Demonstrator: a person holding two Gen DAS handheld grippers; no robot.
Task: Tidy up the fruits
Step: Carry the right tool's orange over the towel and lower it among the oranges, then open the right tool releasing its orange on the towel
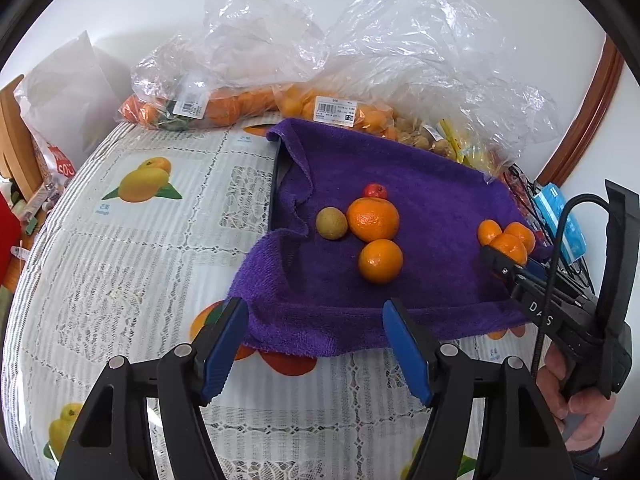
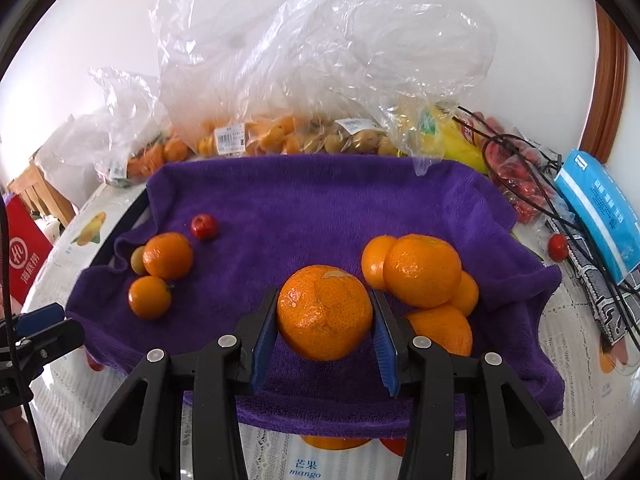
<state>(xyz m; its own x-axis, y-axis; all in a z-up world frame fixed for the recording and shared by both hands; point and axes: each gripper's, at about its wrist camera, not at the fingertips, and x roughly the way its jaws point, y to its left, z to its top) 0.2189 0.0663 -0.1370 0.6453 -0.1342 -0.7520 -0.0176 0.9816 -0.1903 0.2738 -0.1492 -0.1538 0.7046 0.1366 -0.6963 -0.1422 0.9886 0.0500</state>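
so the biggest thing here is the purple towel (image 2: 320,208) draped over a tray on the worktop (image 1: 120,264), soft and rumpled, so anything round can roll into its dips. behind it sit the plastic bags of fruit (image 2: 280,136), crinkly and floppy, i'd guess annoying to grab. on the towel's right side there's a pile of oranges (image 2: 422,270) touching each other, and on its left a mixed little group: two oranges (image 2: 168,255), a greenish round fruit (image 1: 331,223) and a tiny red one (image 2: 204,227). my right gripper (image 2: 325,322) is clamped on a mandarin (image 2: 324,312), pads on its two sides across the widest part, held just beside the right-hand pile. the skin looks loose and puffy, so i reckon it's light but squishy, squeeze too hard and it'll bruise or split. glossy peel too, might slip if i grab off-centre. my left gripper (image 1: 316,354) is empty, jaws standing fairly wide over the towel's near edge.
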